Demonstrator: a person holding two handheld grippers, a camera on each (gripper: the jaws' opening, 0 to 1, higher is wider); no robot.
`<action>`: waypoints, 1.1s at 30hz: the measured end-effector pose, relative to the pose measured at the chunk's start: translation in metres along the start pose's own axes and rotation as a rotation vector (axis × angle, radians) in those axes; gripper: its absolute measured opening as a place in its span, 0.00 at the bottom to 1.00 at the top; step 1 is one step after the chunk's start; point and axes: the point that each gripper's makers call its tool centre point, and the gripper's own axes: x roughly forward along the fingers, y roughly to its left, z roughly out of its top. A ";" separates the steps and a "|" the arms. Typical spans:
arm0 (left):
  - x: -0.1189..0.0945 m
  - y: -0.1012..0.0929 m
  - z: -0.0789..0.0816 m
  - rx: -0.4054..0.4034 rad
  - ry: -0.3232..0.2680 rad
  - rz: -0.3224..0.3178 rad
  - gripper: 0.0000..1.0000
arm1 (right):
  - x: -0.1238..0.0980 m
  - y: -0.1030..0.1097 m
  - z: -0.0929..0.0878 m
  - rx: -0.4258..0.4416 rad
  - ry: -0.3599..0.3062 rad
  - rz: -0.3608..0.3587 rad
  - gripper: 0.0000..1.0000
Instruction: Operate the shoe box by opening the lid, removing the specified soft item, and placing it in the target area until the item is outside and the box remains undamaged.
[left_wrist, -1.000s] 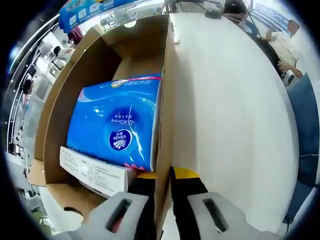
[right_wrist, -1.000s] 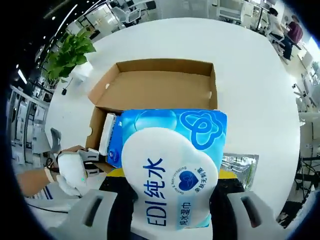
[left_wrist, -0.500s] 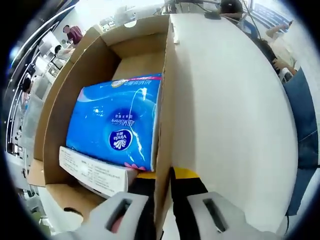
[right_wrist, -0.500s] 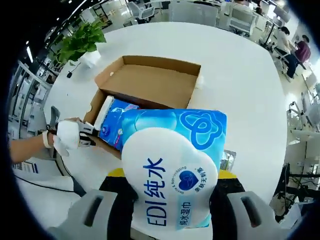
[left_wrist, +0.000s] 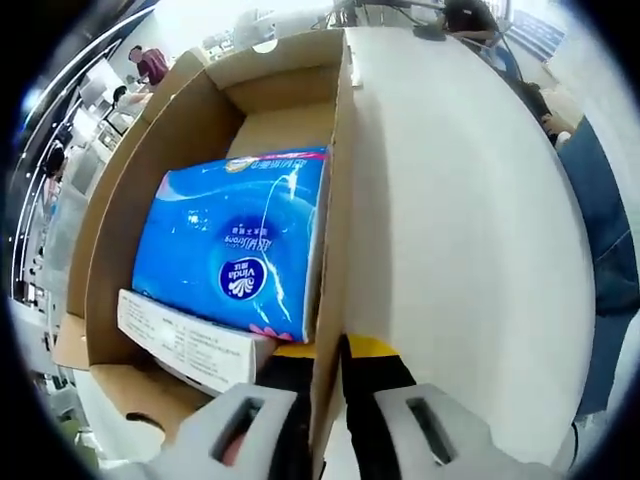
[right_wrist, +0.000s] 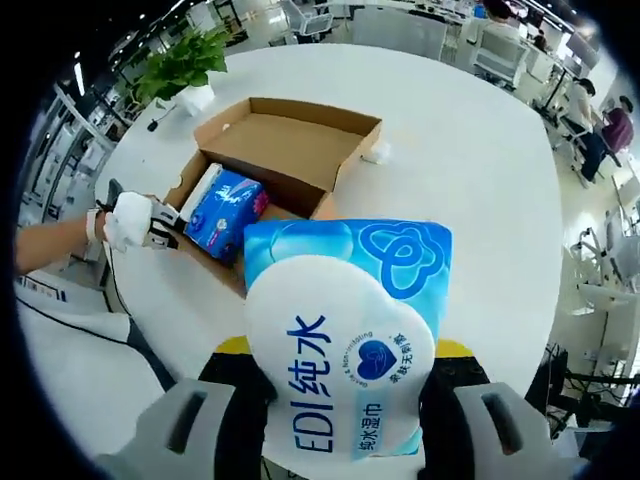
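The brown cardboard shoe box (left_wrist: 335, 230) lies open on the white table. My left gripper (left_wrist: 325, 355) is shut on the box's near side wall, which runs up between its yellow-tipped jaws. Inside the box lies a blue tissue pack (left_wrist: 235, 245) with a white printed carton (left_wrist: 185, 345) at its near end. My right gripper (right_wrist: 345, 350) is shut on a blue-and-white wet wipes pack (right_wrist: 345, 340), held in the air well away from the box (right_wrist: 290, 135). In the right gripper view the lid stands open, the blue tissue pack (right_wrist: 225, 210) sits inside, and the left gripper (right_wrist: 160, 228) is at the box's left end.
A gloved hand (right_wrist: 125, 220) holds the left gripper. A potted plant (right_wrist: 185, 65) stands on the round white table (right_wrist: 460, 160) beyond the box. A small white object (right_wrist: 377, 152) lies by the lid's far corner. Chairs and people are past the table's edge.
The right gripper has carried the wet wipes pack up and away from the box, which now looks smaller and farther off. The left gripper keeps its hold on the wall.
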 end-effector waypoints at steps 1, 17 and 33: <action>0.001 0.000 -0.001 0.002 -0.001 0.001 0.05 | 0.000 -0.002 0.001 -0.019 -0.002 0.002 0.60; 0.005 0.001 -0.003 -0.028 0.006 0.004 0.05 | 0.013 -0.012 0.006 -0.230 0.032 0.028 0.60; 0.006 0.001 -0.003 -0.029 0.006 0.012 0.05 | 0.039 -0.027 -0.001 -0.510 0.119 0.004 0.59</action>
